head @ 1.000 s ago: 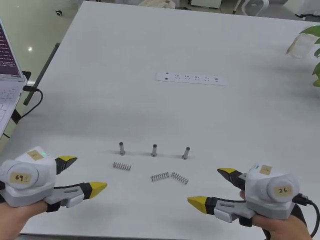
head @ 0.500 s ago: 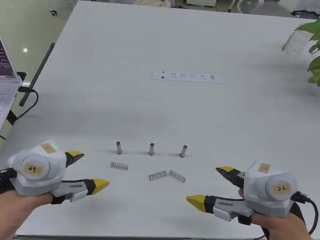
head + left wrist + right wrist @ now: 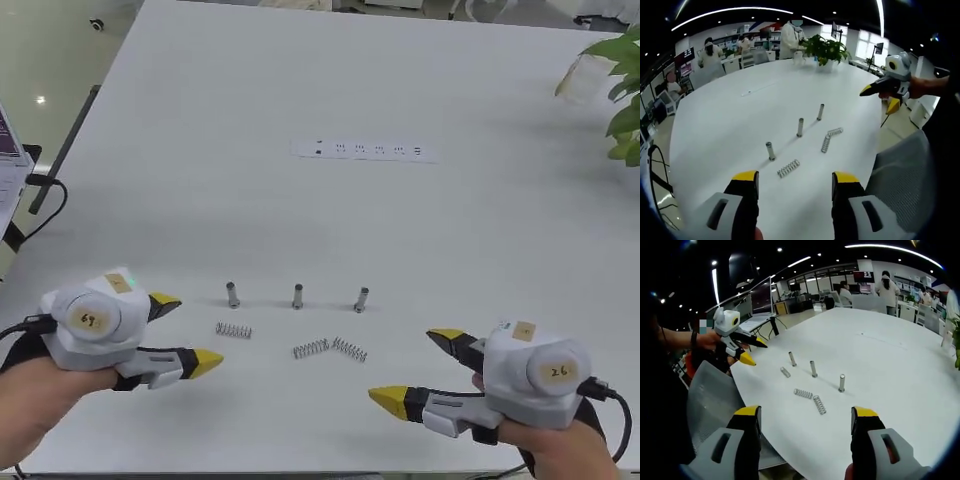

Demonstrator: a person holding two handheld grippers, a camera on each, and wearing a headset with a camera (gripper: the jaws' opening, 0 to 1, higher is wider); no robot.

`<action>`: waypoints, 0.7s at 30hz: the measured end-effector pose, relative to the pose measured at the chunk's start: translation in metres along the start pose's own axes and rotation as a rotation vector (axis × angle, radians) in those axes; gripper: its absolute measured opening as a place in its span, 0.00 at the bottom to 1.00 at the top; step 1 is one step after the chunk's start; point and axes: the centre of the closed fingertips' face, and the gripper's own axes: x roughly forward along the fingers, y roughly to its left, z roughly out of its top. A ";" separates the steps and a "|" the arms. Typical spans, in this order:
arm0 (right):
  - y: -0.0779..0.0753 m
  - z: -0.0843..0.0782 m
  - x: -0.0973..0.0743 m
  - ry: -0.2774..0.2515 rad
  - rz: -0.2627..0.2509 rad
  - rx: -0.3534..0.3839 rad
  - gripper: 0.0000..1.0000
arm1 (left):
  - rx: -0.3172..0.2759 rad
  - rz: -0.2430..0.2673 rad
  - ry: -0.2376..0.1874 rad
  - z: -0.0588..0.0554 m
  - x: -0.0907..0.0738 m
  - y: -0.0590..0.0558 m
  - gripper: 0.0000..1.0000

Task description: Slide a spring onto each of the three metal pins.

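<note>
White tabletop (image 3: pixel 200 150), plenty of bare room all round. Lower left, the left gripper (image 3: pixel 190 330) hovers, jaws spread and empty. Lower centre, three pins (image 3: pixel 297 295) stand upright in a row, with three springs (image 3: pixel 311 348) lying loose just in front. Whether the two right-hand springs touch is hard to tell. Lower right, near the front edge, the right gripper (image 3: pixel 412 367) hovers, jaws parted and empty. Upper right, a plant (image 3: pixel 620 90), cut off.

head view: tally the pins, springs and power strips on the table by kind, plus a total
metal pins: 3
springs: 3
power strip: 1
total: 7
</note>
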 end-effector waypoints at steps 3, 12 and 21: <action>0.001 0.000 0.000 0.002 0.000 0.000 0.72 | 0.022 -0.012 0.013 -0.001 0.007 0.000 0.53; 0.001 -0.003 -0.003 0.007 -0.002 0.002 0.71 | 0.065 -0.045 0.062 -0.006 0.026 -0.005 0.50; -0.001 -0.004 -0.004 0.006 -0.007 0.009 0.71 | 0.041 -0.070 0.083 -0.014 0.054 -0.003 0.46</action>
